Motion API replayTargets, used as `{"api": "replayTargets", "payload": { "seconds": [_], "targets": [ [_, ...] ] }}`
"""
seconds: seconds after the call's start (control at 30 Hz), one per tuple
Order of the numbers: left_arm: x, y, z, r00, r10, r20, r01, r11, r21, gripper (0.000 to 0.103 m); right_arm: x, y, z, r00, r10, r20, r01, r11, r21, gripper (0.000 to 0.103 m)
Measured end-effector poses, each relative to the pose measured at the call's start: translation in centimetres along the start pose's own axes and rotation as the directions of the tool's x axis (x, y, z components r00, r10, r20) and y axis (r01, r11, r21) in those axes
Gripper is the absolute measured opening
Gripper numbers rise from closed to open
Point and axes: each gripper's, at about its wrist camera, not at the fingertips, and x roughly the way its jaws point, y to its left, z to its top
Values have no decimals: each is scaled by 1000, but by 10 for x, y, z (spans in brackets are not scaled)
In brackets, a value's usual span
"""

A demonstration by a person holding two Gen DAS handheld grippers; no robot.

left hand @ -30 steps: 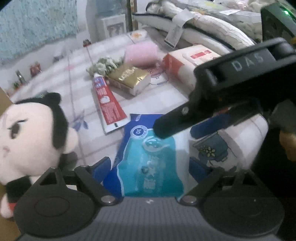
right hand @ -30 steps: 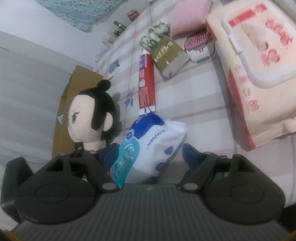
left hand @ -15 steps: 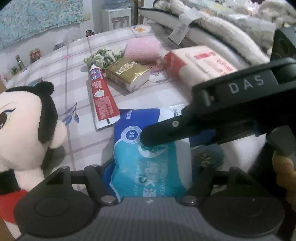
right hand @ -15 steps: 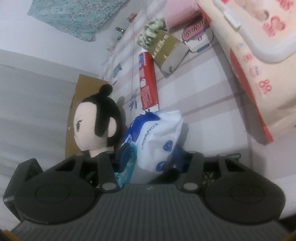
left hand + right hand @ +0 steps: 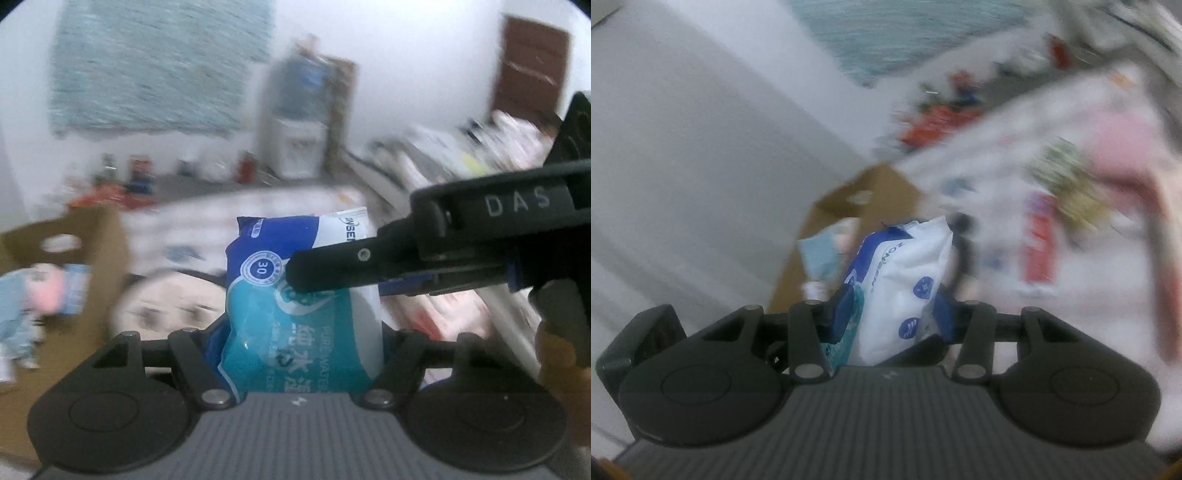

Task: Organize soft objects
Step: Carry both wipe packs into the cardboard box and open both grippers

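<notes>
1. Left wrist view: the left gripper [image 5: 301,334] has its fingers clamped on the two sides of a blue and teal wet-wipe pack [image 5: 295,314], which stands upright between them, lifted clear of the surface below.
2. From the right of that view the right gripper [image 5: 295,275] reaches in crosswise; one black finger [image 5: 332,269] lies over the front of the pack near the round "30" badge.
3. Right wrist view: the right gripper [image 5: 890,312] has its blue-padded fingers pressed on the same wet-wipe pack [image 5: 905,280], one pad on the teal face and one on the white face. So both grippers hold the one pack.
4. A plush doll [image 5: 170,306] with a pale face and black hair sits behind and below the pack, to its left, badly blurred.
5. A brown cardboard box [image 5: 96,236] with an oval handle hole stands on the far left; something pale blue and pink [image 5: 40,288] shows inside it.
6. The checked tabletop [image 5: 997,155] stretches away on the right of the right wrist view, carrying a red toothpaste tube [image 5: 1039,247] and a pink soft item [image 5: 1123,147], both smeared by blur.
7. On the far wall hangs a teal patterned cloth [image 5: 159,62], with a water dispenser [image 5: 299,122] to its right.
</notes>
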Motion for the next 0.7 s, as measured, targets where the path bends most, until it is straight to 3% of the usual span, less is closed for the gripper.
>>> {"api": "replayTargets", "payload": {
  "seconds": [0.2, 0.37, 0.5, 0.7],
  "targets": [
    [-56, 70, 9, 981, 176, 75, -163, 975, -153, 74, 75, 84, 35, 985, 126, -119, -142, 980, -139, 45],
    [-74, 137, 5, 957, 288, 38, -266, 923, -279, 74, 161, 128, 48, 948, 165, -271, -210, 967, -146, 45],
    [-57, 189, -5, 956, 288, -47, -286, 890, -356, 74, 228, 138, 48, 918, 123, -377, -181, 976, -122, 45],
    [-15, 241, -28, 970, 189, -151, -237, 859, -453, 74, 285, 129, 38, 879, 10, -477, -90, 985, -144, 46]
  ]
}}
